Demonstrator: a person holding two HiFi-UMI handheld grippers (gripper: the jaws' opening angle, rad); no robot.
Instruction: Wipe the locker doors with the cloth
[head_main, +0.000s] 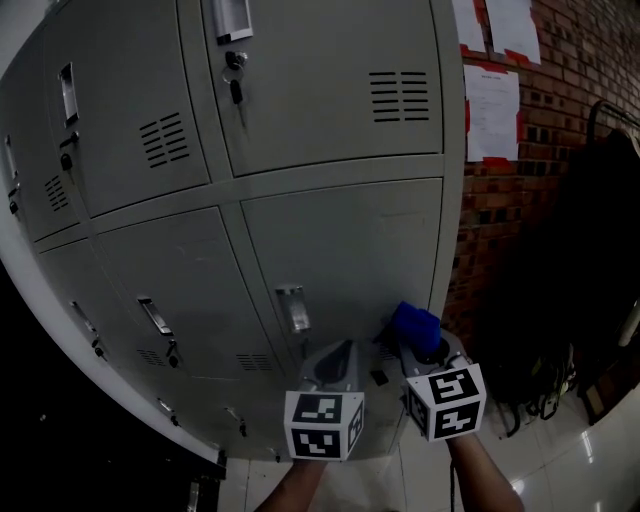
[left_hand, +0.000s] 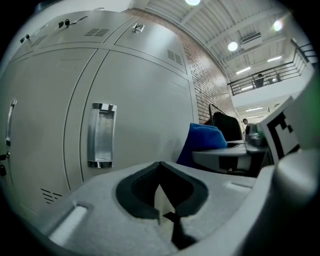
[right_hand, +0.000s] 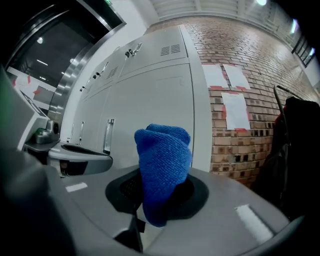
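Observation:
Grey metal locker doors (head_main: 330, 100) fill the head view; the lower right door (head_main: 360, 250) carries a recessed metal handle (head_main: 292, 308). A bunched blue cloth (right_hand: 164, 170) stands up between the jaws of my right gripper (right_hand: 159, 197), which is shut on it. In the head view the cloth (head_main: 414, 327) sits close to the lower right door's corner; touching cannot be told. My left gripper (head_main: 338, 365) hangs just left of it, shut with nothing held (left_hand: 165, 197). The left gripper view shows the handle (left_hand: 101, 135) and the cloth (left_hand: 205, 142).
A red brick wall (head_main: 580, 60) with white papers (head_main: 492, 110) stands right of the lockers. Dark clothing or bags (head_main: 590, 260) hang by that wall. Keys (head_main: 234, 72) hang in an upper door's lock. Pale tiled floor (head_main: 590, 470) lies below.

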